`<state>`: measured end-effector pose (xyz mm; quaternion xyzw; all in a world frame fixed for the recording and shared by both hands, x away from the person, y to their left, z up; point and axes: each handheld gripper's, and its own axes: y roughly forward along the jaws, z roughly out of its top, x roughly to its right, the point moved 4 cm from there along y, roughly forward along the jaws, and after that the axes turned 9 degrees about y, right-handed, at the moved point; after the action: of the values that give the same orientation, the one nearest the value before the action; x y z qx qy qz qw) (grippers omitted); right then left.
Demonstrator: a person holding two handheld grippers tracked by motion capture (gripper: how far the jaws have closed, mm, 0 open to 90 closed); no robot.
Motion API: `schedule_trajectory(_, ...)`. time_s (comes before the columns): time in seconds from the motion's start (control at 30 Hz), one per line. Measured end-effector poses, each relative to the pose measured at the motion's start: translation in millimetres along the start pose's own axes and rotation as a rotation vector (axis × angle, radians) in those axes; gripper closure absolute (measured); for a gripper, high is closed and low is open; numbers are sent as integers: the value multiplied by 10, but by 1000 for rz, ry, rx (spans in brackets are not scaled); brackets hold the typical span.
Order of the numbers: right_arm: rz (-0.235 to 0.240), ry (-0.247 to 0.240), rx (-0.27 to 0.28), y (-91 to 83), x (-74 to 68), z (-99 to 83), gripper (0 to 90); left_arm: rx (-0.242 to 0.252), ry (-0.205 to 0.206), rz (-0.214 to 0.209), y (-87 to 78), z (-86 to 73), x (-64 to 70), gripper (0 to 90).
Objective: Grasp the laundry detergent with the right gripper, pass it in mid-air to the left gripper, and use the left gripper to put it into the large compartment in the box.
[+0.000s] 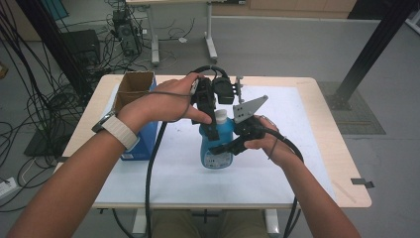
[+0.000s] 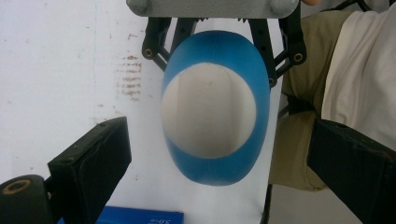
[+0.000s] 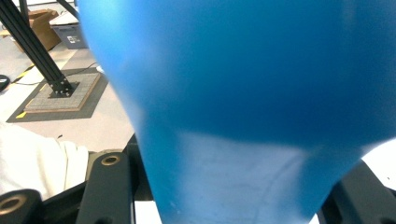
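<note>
Your desk [image 1: 317, 163] is a pale wood top covered by a white sheet, standing on a grey floor with tangled black cables [image 1: 44, 94] at the far left, a second table's legs [image 1: 210, 39] behind, and a black frame post [image 1: 371, 49] at the far right. On the desk's left side a blue box [image 1: 146, 141] stands with an open brown cardboard carton [image 1: 132, 87] against it, close to your left wrist. The blue bottle [image 1: 218, 144] with its white cap [image 2: 208, 109] stands upright near the middle of the sheet. Your right tongs [image 1: 225, 146] are clamped on the bottle's body from the right side. Your left tongs [image 1: 213, 119] hang above the cap with jaws spread wide either side of it; whether they touch the bottle is hard to tell, since your left hand [image 1: 163, 104] covers part of them.
</note>
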<state>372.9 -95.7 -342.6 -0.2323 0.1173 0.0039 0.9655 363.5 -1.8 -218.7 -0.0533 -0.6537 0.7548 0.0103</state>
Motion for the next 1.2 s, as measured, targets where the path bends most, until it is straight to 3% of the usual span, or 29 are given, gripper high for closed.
schedule_trajectory(0.57, 9, 8, -1, 8, -15, 8, 436, -2, 2, -2, 13, 4, -1, 69)
schedule_trajectory(0.97, 3, -19, -9, -8, -49, 73, 436, -6, -6, -19, 86, 32, -8, 95)
schedule_trajectory(1.2, 9, -20, -10, -4, -78, 111, 436, -20, 12, -28, 108, 58, -8, 114)
